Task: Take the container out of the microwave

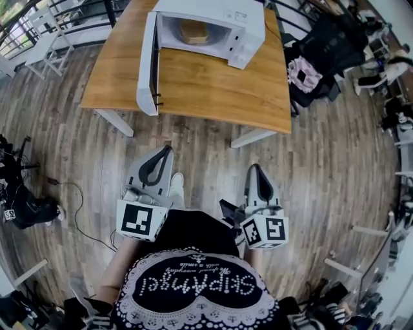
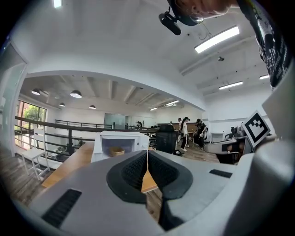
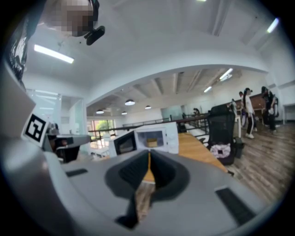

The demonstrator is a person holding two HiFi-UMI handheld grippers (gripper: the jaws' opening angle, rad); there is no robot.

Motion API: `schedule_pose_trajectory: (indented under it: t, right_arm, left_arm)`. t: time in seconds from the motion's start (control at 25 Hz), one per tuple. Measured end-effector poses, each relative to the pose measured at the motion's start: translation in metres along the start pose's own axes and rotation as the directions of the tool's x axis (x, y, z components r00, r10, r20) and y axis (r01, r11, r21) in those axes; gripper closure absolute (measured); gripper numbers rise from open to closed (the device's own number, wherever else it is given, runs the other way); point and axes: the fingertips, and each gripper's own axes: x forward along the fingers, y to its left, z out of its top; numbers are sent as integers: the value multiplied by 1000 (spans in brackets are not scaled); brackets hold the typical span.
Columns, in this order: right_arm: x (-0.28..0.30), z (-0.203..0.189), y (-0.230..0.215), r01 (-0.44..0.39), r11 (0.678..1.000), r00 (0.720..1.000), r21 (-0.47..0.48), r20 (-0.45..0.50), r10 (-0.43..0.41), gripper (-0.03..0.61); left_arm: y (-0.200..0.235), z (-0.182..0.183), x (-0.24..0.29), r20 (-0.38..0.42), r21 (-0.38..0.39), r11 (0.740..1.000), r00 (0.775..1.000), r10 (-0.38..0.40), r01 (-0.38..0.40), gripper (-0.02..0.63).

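Head view: container (image 1: 193,30) half-hidden inside microwave (image 1: 249,19)

Grey wood-plank floor (image 1: 77,161), wooden table (image 1: 213,87), white chair (image 1: 51,38), black railing (image 2: 70,136), ceiling strip lights (image 2: 216,39)

The microwave (image 1: 222,22) is sitting on the far part of the counter (image 1: 206,87), with its door (image 1: 147,64) standing open to the left. The container (image 1: 193,31) is sitting inside the microwave. The left gripper (image 1: 166,151) and right gripper (image 1: 254,169) are hovering side by side over the floor (image 1: 193,148), before the counter's near edge. A chair (image 1: 326,48) is standing right of the counter.
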Motion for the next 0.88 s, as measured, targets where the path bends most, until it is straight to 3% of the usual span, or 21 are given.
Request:
schedule_pose_trajectory:
  t: [0.56,0.88]
  right_arm:
    - [76,-3,6,36,999,999,15,-41,-36,543]
    - [80,-2,2,75,997,996,16,-55,-74,543]
  left_arm:
    - [60,-12,52,-45,1,1000,999,-21,21,584]
    - [62,-18,64,-55,-23,998,997,-55,54,584]
